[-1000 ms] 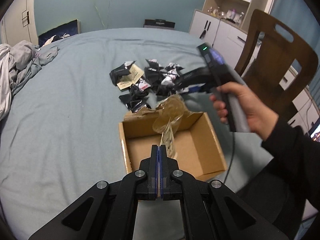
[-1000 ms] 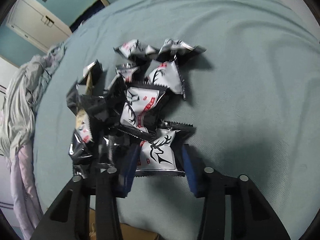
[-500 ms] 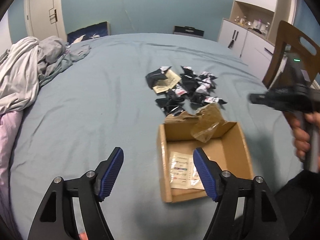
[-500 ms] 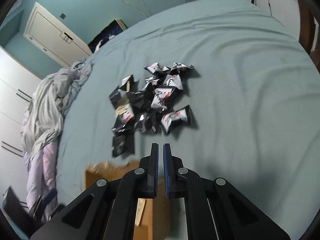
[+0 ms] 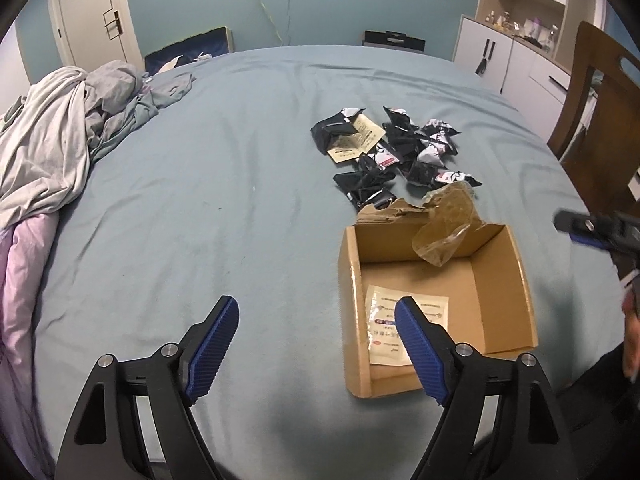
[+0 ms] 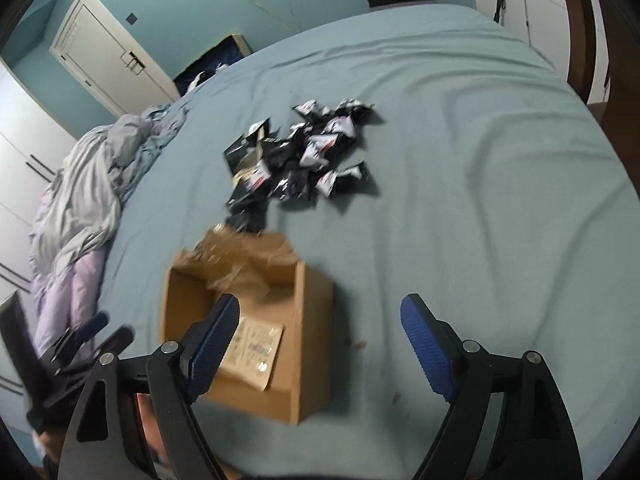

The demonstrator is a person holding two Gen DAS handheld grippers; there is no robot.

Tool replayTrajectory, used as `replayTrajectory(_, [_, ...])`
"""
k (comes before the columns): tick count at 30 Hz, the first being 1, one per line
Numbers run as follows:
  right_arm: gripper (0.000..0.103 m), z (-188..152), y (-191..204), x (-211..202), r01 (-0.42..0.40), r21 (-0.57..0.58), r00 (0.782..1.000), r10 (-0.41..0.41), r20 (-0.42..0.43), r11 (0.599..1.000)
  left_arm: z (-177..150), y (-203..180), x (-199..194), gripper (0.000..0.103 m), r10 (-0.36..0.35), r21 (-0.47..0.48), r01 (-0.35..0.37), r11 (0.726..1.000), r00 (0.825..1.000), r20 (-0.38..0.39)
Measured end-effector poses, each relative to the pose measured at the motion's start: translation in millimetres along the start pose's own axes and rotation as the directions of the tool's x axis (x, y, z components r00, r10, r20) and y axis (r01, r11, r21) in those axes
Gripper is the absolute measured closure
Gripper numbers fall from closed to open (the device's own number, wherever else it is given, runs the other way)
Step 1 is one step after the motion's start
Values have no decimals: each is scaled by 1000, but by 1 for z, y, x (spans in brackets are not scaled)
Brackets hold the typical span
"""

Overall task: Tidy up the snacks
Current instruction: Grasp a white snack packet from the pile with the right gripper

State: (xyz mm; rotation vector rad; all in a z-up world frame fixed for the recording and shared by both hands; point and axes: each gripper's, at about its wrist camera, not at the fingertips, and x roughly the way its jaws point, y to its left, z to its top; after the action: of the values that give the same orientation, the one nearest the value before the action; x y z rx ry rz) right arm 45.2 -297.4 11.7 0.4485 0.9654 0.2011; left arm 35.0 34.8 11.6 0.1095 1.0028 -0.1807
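From the left wrist view, the left gripper (image 5: pixel 316 334) is hanging over the blue-grey bedsheet (image 5: pixel 208 200) with its jaws spread wide and nothing between them; they have just been opening. Its right blue pad (image 5: pixel 420 350) is overlapping the near-left part of the cardboard box (image 5: pixel 502 280) in the picture, though whether it is touching I cannot tell. The box is sitting open-topped on the sheet, its long axis running away from the camera, with a torn flap and crumpled clear film (image 5: pixel 448 224) at its far end. A flat pale sachet (image 5: pixel 400 320) is lying on the box floor, long side running front to back. Just beyond the box, the snack packets (image 5: pixel 392 152), black and silver, are lying in a loose heap pointing every which way. The right gripper (image 5: pixel 588 230) is showing blurred at the right edge. A rumpled duvet (image 5: pixel 52 152) is piling up on the left, a wooden chair (image 5: pixel 592 120) is standing on the right, and white cabinets (image 5: pixel 500 52) are lining the teal wall.

From the right wrist view, the right gripper (image 6: pixel 320 340) is also standing wide open and empty, its jaws having just been opening. The box (image 6: pixel 312 320) is lying below its left finger, the sachet (image 6: pixel 256 352) inside. The packets (image 6: pixel 304 156) are lying beyond the box, the nearest just past its torn far edge. The left gripper (image 6: pixel 84 336) is showing blurred at lower left. A white door (image 6: pixel 104 52) is standing in the far wall.
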Motion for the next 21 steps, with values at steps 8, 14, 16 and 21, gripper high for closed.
replayTrajectory(8, [20,46,19,54,118,-87,992,-121,-28,989,12,-2,15,20,11,8,-11,1000,1000,-21])
replayTrajectory(14, [20,83,27,117,102,-111,988,-113,-100,989,19,-2,29,20,2,13,-2,1000,999,-38])
replayTrajectory(16, [20,89,28,132,113,-128,987,-127,-102,985,21,-2,34,20,-6,15,7,1000,999,-44])
replayTrajectory(21, [20,103,24,181,193,-173,970,-214,-118,966,31,0,43,20,-44,3,44,999,998,-43])
